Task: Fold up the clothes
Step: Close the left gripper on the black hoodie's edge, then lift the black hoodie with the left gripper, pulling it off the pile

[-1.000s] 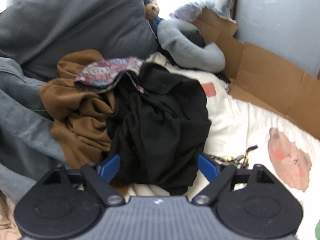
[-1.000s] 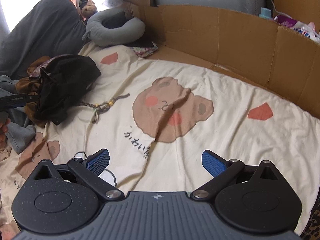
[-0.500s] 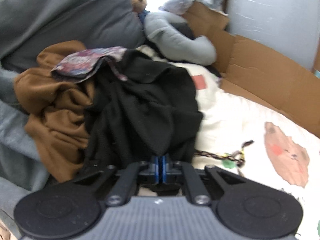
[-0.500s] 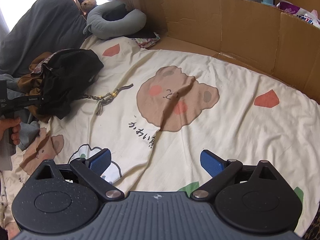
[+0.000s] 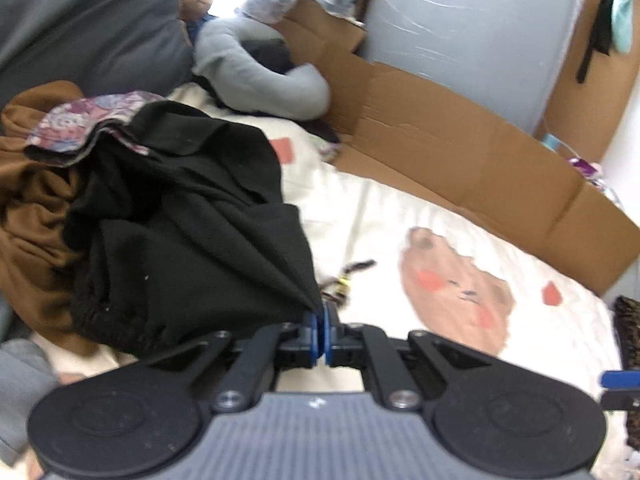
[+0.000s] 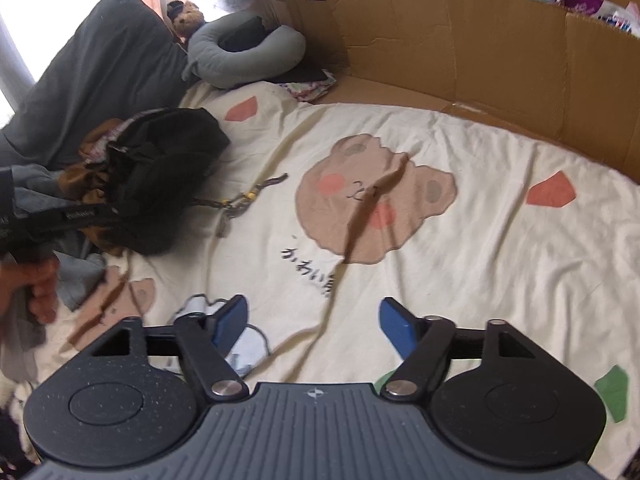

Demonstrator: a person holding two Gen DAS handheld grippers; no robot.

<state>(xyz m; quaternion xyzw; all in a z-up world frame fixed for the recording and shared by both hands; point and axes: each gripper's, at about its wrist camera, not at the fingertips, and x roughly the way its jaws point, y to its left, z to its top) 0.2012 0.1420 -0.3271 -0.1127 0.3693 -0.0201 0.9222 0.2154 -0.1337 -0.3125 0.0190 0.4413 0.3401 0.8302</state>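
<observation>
A crumpled black garment [image 5: 188, 232] lies on a pile with a brown garment [image 5: 32, 200] and a patterned cloth [image 5: 84, 120]. My left gripper [image 5: 321, 320] is shut on a pinched edge of the black garment, which is stretched taut toward the fingers. In the right wrist view the same black garment [image 6: 160, 176] sits at the left, with the left gripper's arm and a hand [image 6: 36, 280] beside it. My right gripper [image 6: 312, 320] hovers over the bear-print sheet [image 6: 480, 248], its jaws closing with nothing between them.
A cardboard wall [image 6: 460, 52] borders the bed's far side. A grey neck pillow [image 6: 244, 56], a dark pillow [image 6: 92, 88] and a teddy bear [image 6: 186, 14] lie at the head. A beaded cord [image 6: 240, 202] rests on the sheet beside the clothes pile.
The left gripper closed on the black garment's edge and has pulled it to the right, stretching the fabric. The right gripper's fingers have drawn somewhat closer together.
</observation>
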